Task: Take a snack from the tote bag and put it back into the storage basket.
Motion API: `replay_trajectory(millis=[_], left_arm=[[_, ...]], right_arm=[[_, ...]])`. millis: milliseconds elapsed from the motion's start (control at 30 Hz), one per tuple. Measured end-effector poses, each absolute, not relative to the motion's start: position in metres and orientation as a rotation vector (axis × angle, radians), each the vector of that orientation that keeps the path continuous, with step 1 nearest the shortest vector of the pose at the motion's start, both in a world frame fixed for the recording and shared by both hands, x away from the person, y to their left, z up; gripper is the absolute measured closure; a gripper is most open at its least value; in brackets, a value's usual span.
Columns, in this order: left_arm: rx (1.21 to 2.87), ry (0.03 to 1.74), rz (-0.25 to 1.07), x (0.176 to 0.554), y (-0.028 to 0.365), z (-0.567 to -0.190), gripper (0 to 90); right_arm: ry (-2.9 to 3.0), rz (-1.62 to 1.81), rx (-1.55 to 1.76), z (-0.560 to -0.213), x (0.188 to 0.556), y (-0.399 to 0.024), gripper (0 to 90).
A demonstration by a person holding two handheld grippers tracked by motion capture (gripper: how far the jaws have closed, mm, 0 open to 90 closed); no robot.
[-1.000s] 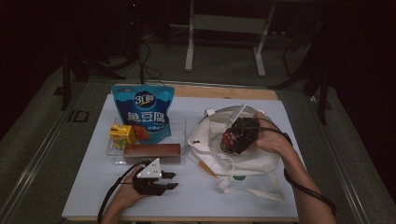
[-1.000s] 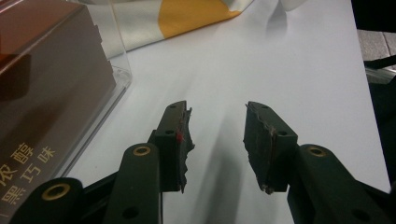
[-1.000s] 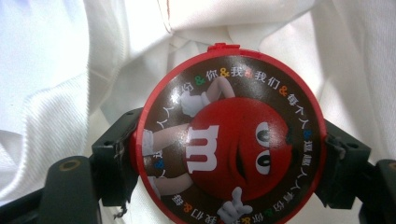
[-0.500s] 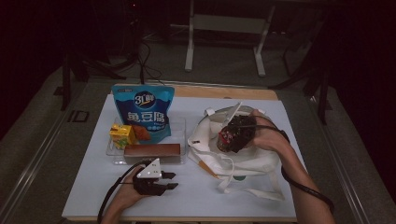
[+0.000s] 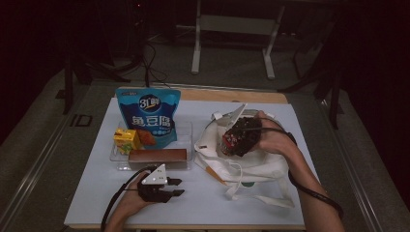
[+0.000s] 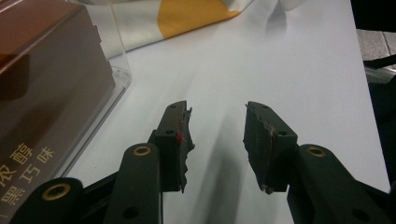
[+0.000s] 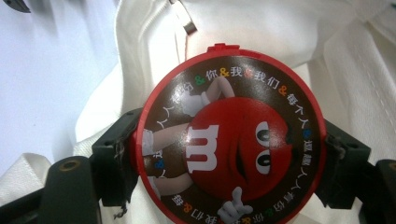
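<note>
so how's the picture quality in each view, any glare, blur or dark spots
High view: dim, the floor and room behind the table sink into black, detail soft. Left gripper view: bright white tabletop, soft shadows under the open left tongs, brown box slightly blurred. Right gripper view: sharp on the red candy tub, a small glare patch on it, white bag washed out.

A round red-rimmed candy tub [image 7: 231, 140] with a red cartoon-face lid was held above a crumpled white cloth bag [image 5: 251, 166], at three o'clock on the table.
</note>
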State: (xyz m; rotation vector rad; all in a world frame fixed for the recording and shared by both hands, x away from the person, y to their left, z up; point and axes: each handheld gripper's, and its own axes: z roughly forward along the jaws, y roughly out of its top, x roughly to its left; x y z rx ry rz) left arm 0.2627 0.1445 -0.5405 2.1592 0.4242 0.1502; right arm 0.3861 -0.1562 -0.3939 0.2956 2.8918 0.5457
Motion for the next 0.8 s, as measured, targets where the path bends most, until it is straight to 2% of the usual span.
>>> replay_trajectory(millis=[800], left_arm=[[2.158, 0.426, 0.150, 0.263, 0.144, -0.541, 59.9]], right_arm=[[2.897, 0.567, 0.218, -0.383, 0.382, -0.141, 23.2]])
